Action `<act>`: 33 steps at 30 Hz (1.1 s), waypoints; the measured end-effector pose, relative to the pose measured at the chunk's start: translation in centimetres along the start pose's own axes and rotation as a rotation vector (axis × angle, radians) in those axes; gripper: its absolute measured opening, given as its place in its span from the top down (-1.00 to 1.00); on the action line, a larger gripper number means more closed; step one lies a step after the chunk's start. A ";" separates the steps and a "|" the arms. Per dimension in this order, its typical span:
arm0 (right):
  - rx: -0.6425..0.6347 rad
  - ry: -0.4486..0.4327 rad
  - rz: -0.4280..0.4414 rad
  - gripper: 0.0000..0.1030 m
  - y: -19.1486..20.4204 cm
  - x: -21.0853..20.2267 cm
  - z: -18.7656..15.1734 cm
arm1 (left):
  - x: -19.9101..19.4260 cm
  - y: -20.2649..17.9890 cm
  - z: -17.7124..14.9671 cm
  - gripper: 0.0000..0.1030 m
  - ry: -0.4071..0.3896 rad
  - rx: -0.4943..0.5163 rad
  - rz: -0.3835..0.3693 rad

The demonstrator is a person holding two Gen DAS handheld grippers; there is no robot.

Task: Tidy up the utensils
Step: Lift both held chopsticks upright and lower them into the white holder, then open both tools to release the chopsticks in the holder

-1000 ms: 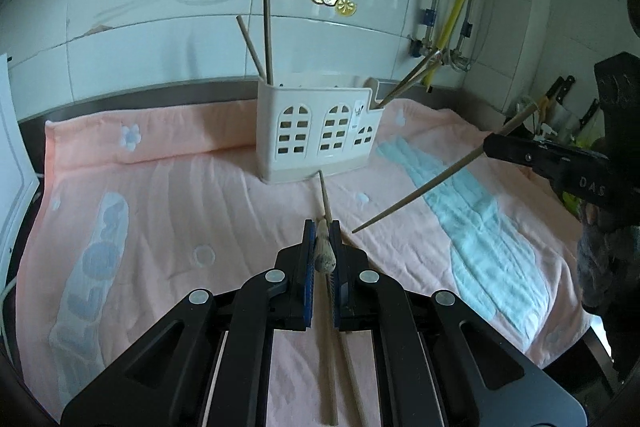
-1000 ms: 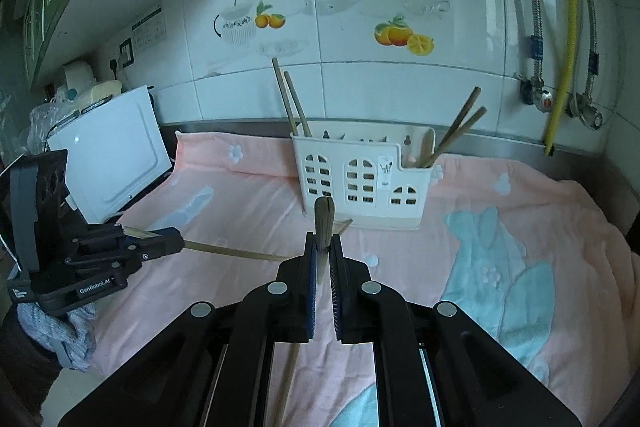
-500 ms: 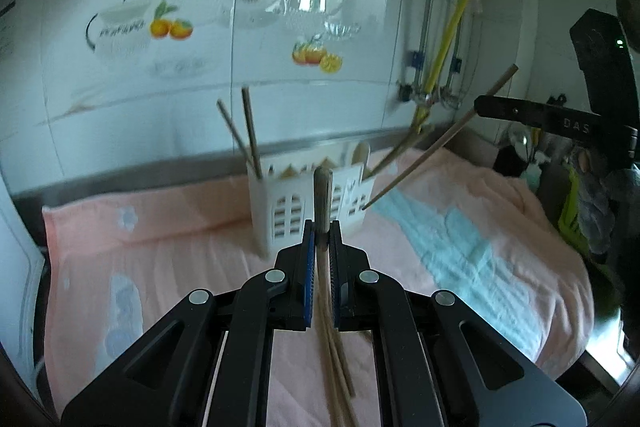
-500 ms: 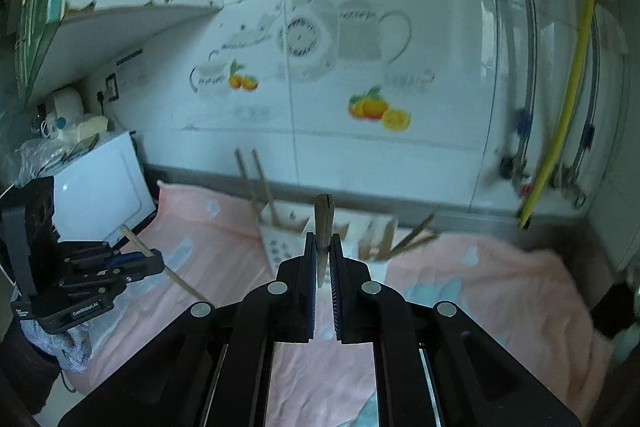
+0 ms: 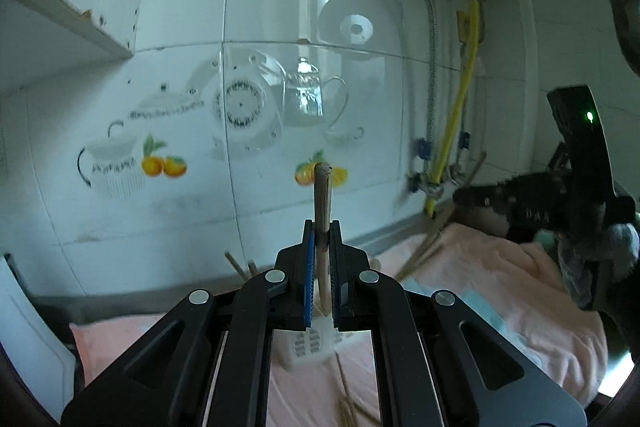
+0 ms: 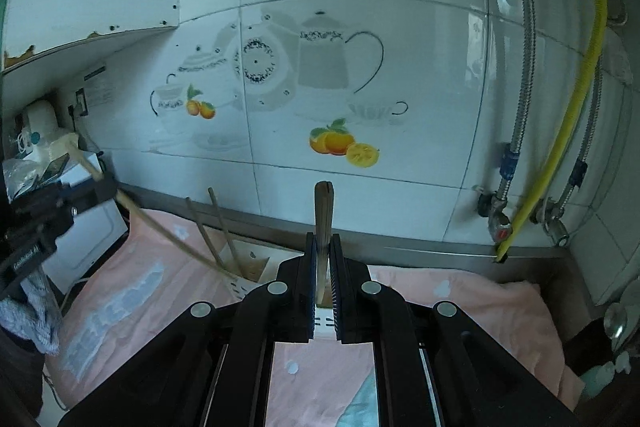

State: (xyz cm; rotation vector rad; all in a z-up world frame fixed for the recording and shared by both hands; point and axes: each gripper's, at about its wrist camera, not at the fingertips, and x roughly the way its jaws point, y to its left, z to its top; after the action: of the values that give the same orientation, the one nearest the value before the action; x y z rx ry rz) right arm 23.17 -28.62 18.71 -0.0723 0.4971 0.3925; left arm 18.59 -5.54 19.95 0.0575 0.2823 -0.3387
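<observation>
Two hand-held grippers, each pinching one chopstick. Left hand-held gripper (image 5: 322, 259) and right hand-held gripper (image 6: 323, 267) hold theirs above the white holder (image 6: 256, 273), containing two chopsticks (image 6: 218, 227).

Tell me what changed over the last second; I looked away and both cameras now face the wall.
Both grippers rose and tilted up toward the tiles, carrying their chopsticks off the towel. The left gripper and its chopstick now hang over the holder; so do the right gripper and its chopstick. Both grips stayed shut, and the holder kept its place.
</observation>
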 end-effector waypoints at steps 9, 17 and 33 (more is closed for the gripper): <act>0.028 -0.005 0.005 0.88 -0.9 2.9 0.2 | 4.6 1.3 -1.1 0.89 0.054 0.018 0.083; 0.017 0.044 -0.010 0.88 -0.6 5.7 -0.1 | 7.6 3.3 -3.7 0.89 0.150 -0.052 0.057; 0.057 0.069 -0.020 0.72 -1.0 7.3 -1.9 | 7.0 3.9 -4.8 0.27 0.164 -0.075 0.074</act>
State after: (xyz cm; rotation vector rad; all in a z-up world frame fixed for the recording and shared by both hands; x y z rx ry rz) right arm 28.55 -27.37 13.51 -0.0363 0.5752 0.3571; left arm 24.93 -3.60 13.42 0.0223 0.4537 -0.2500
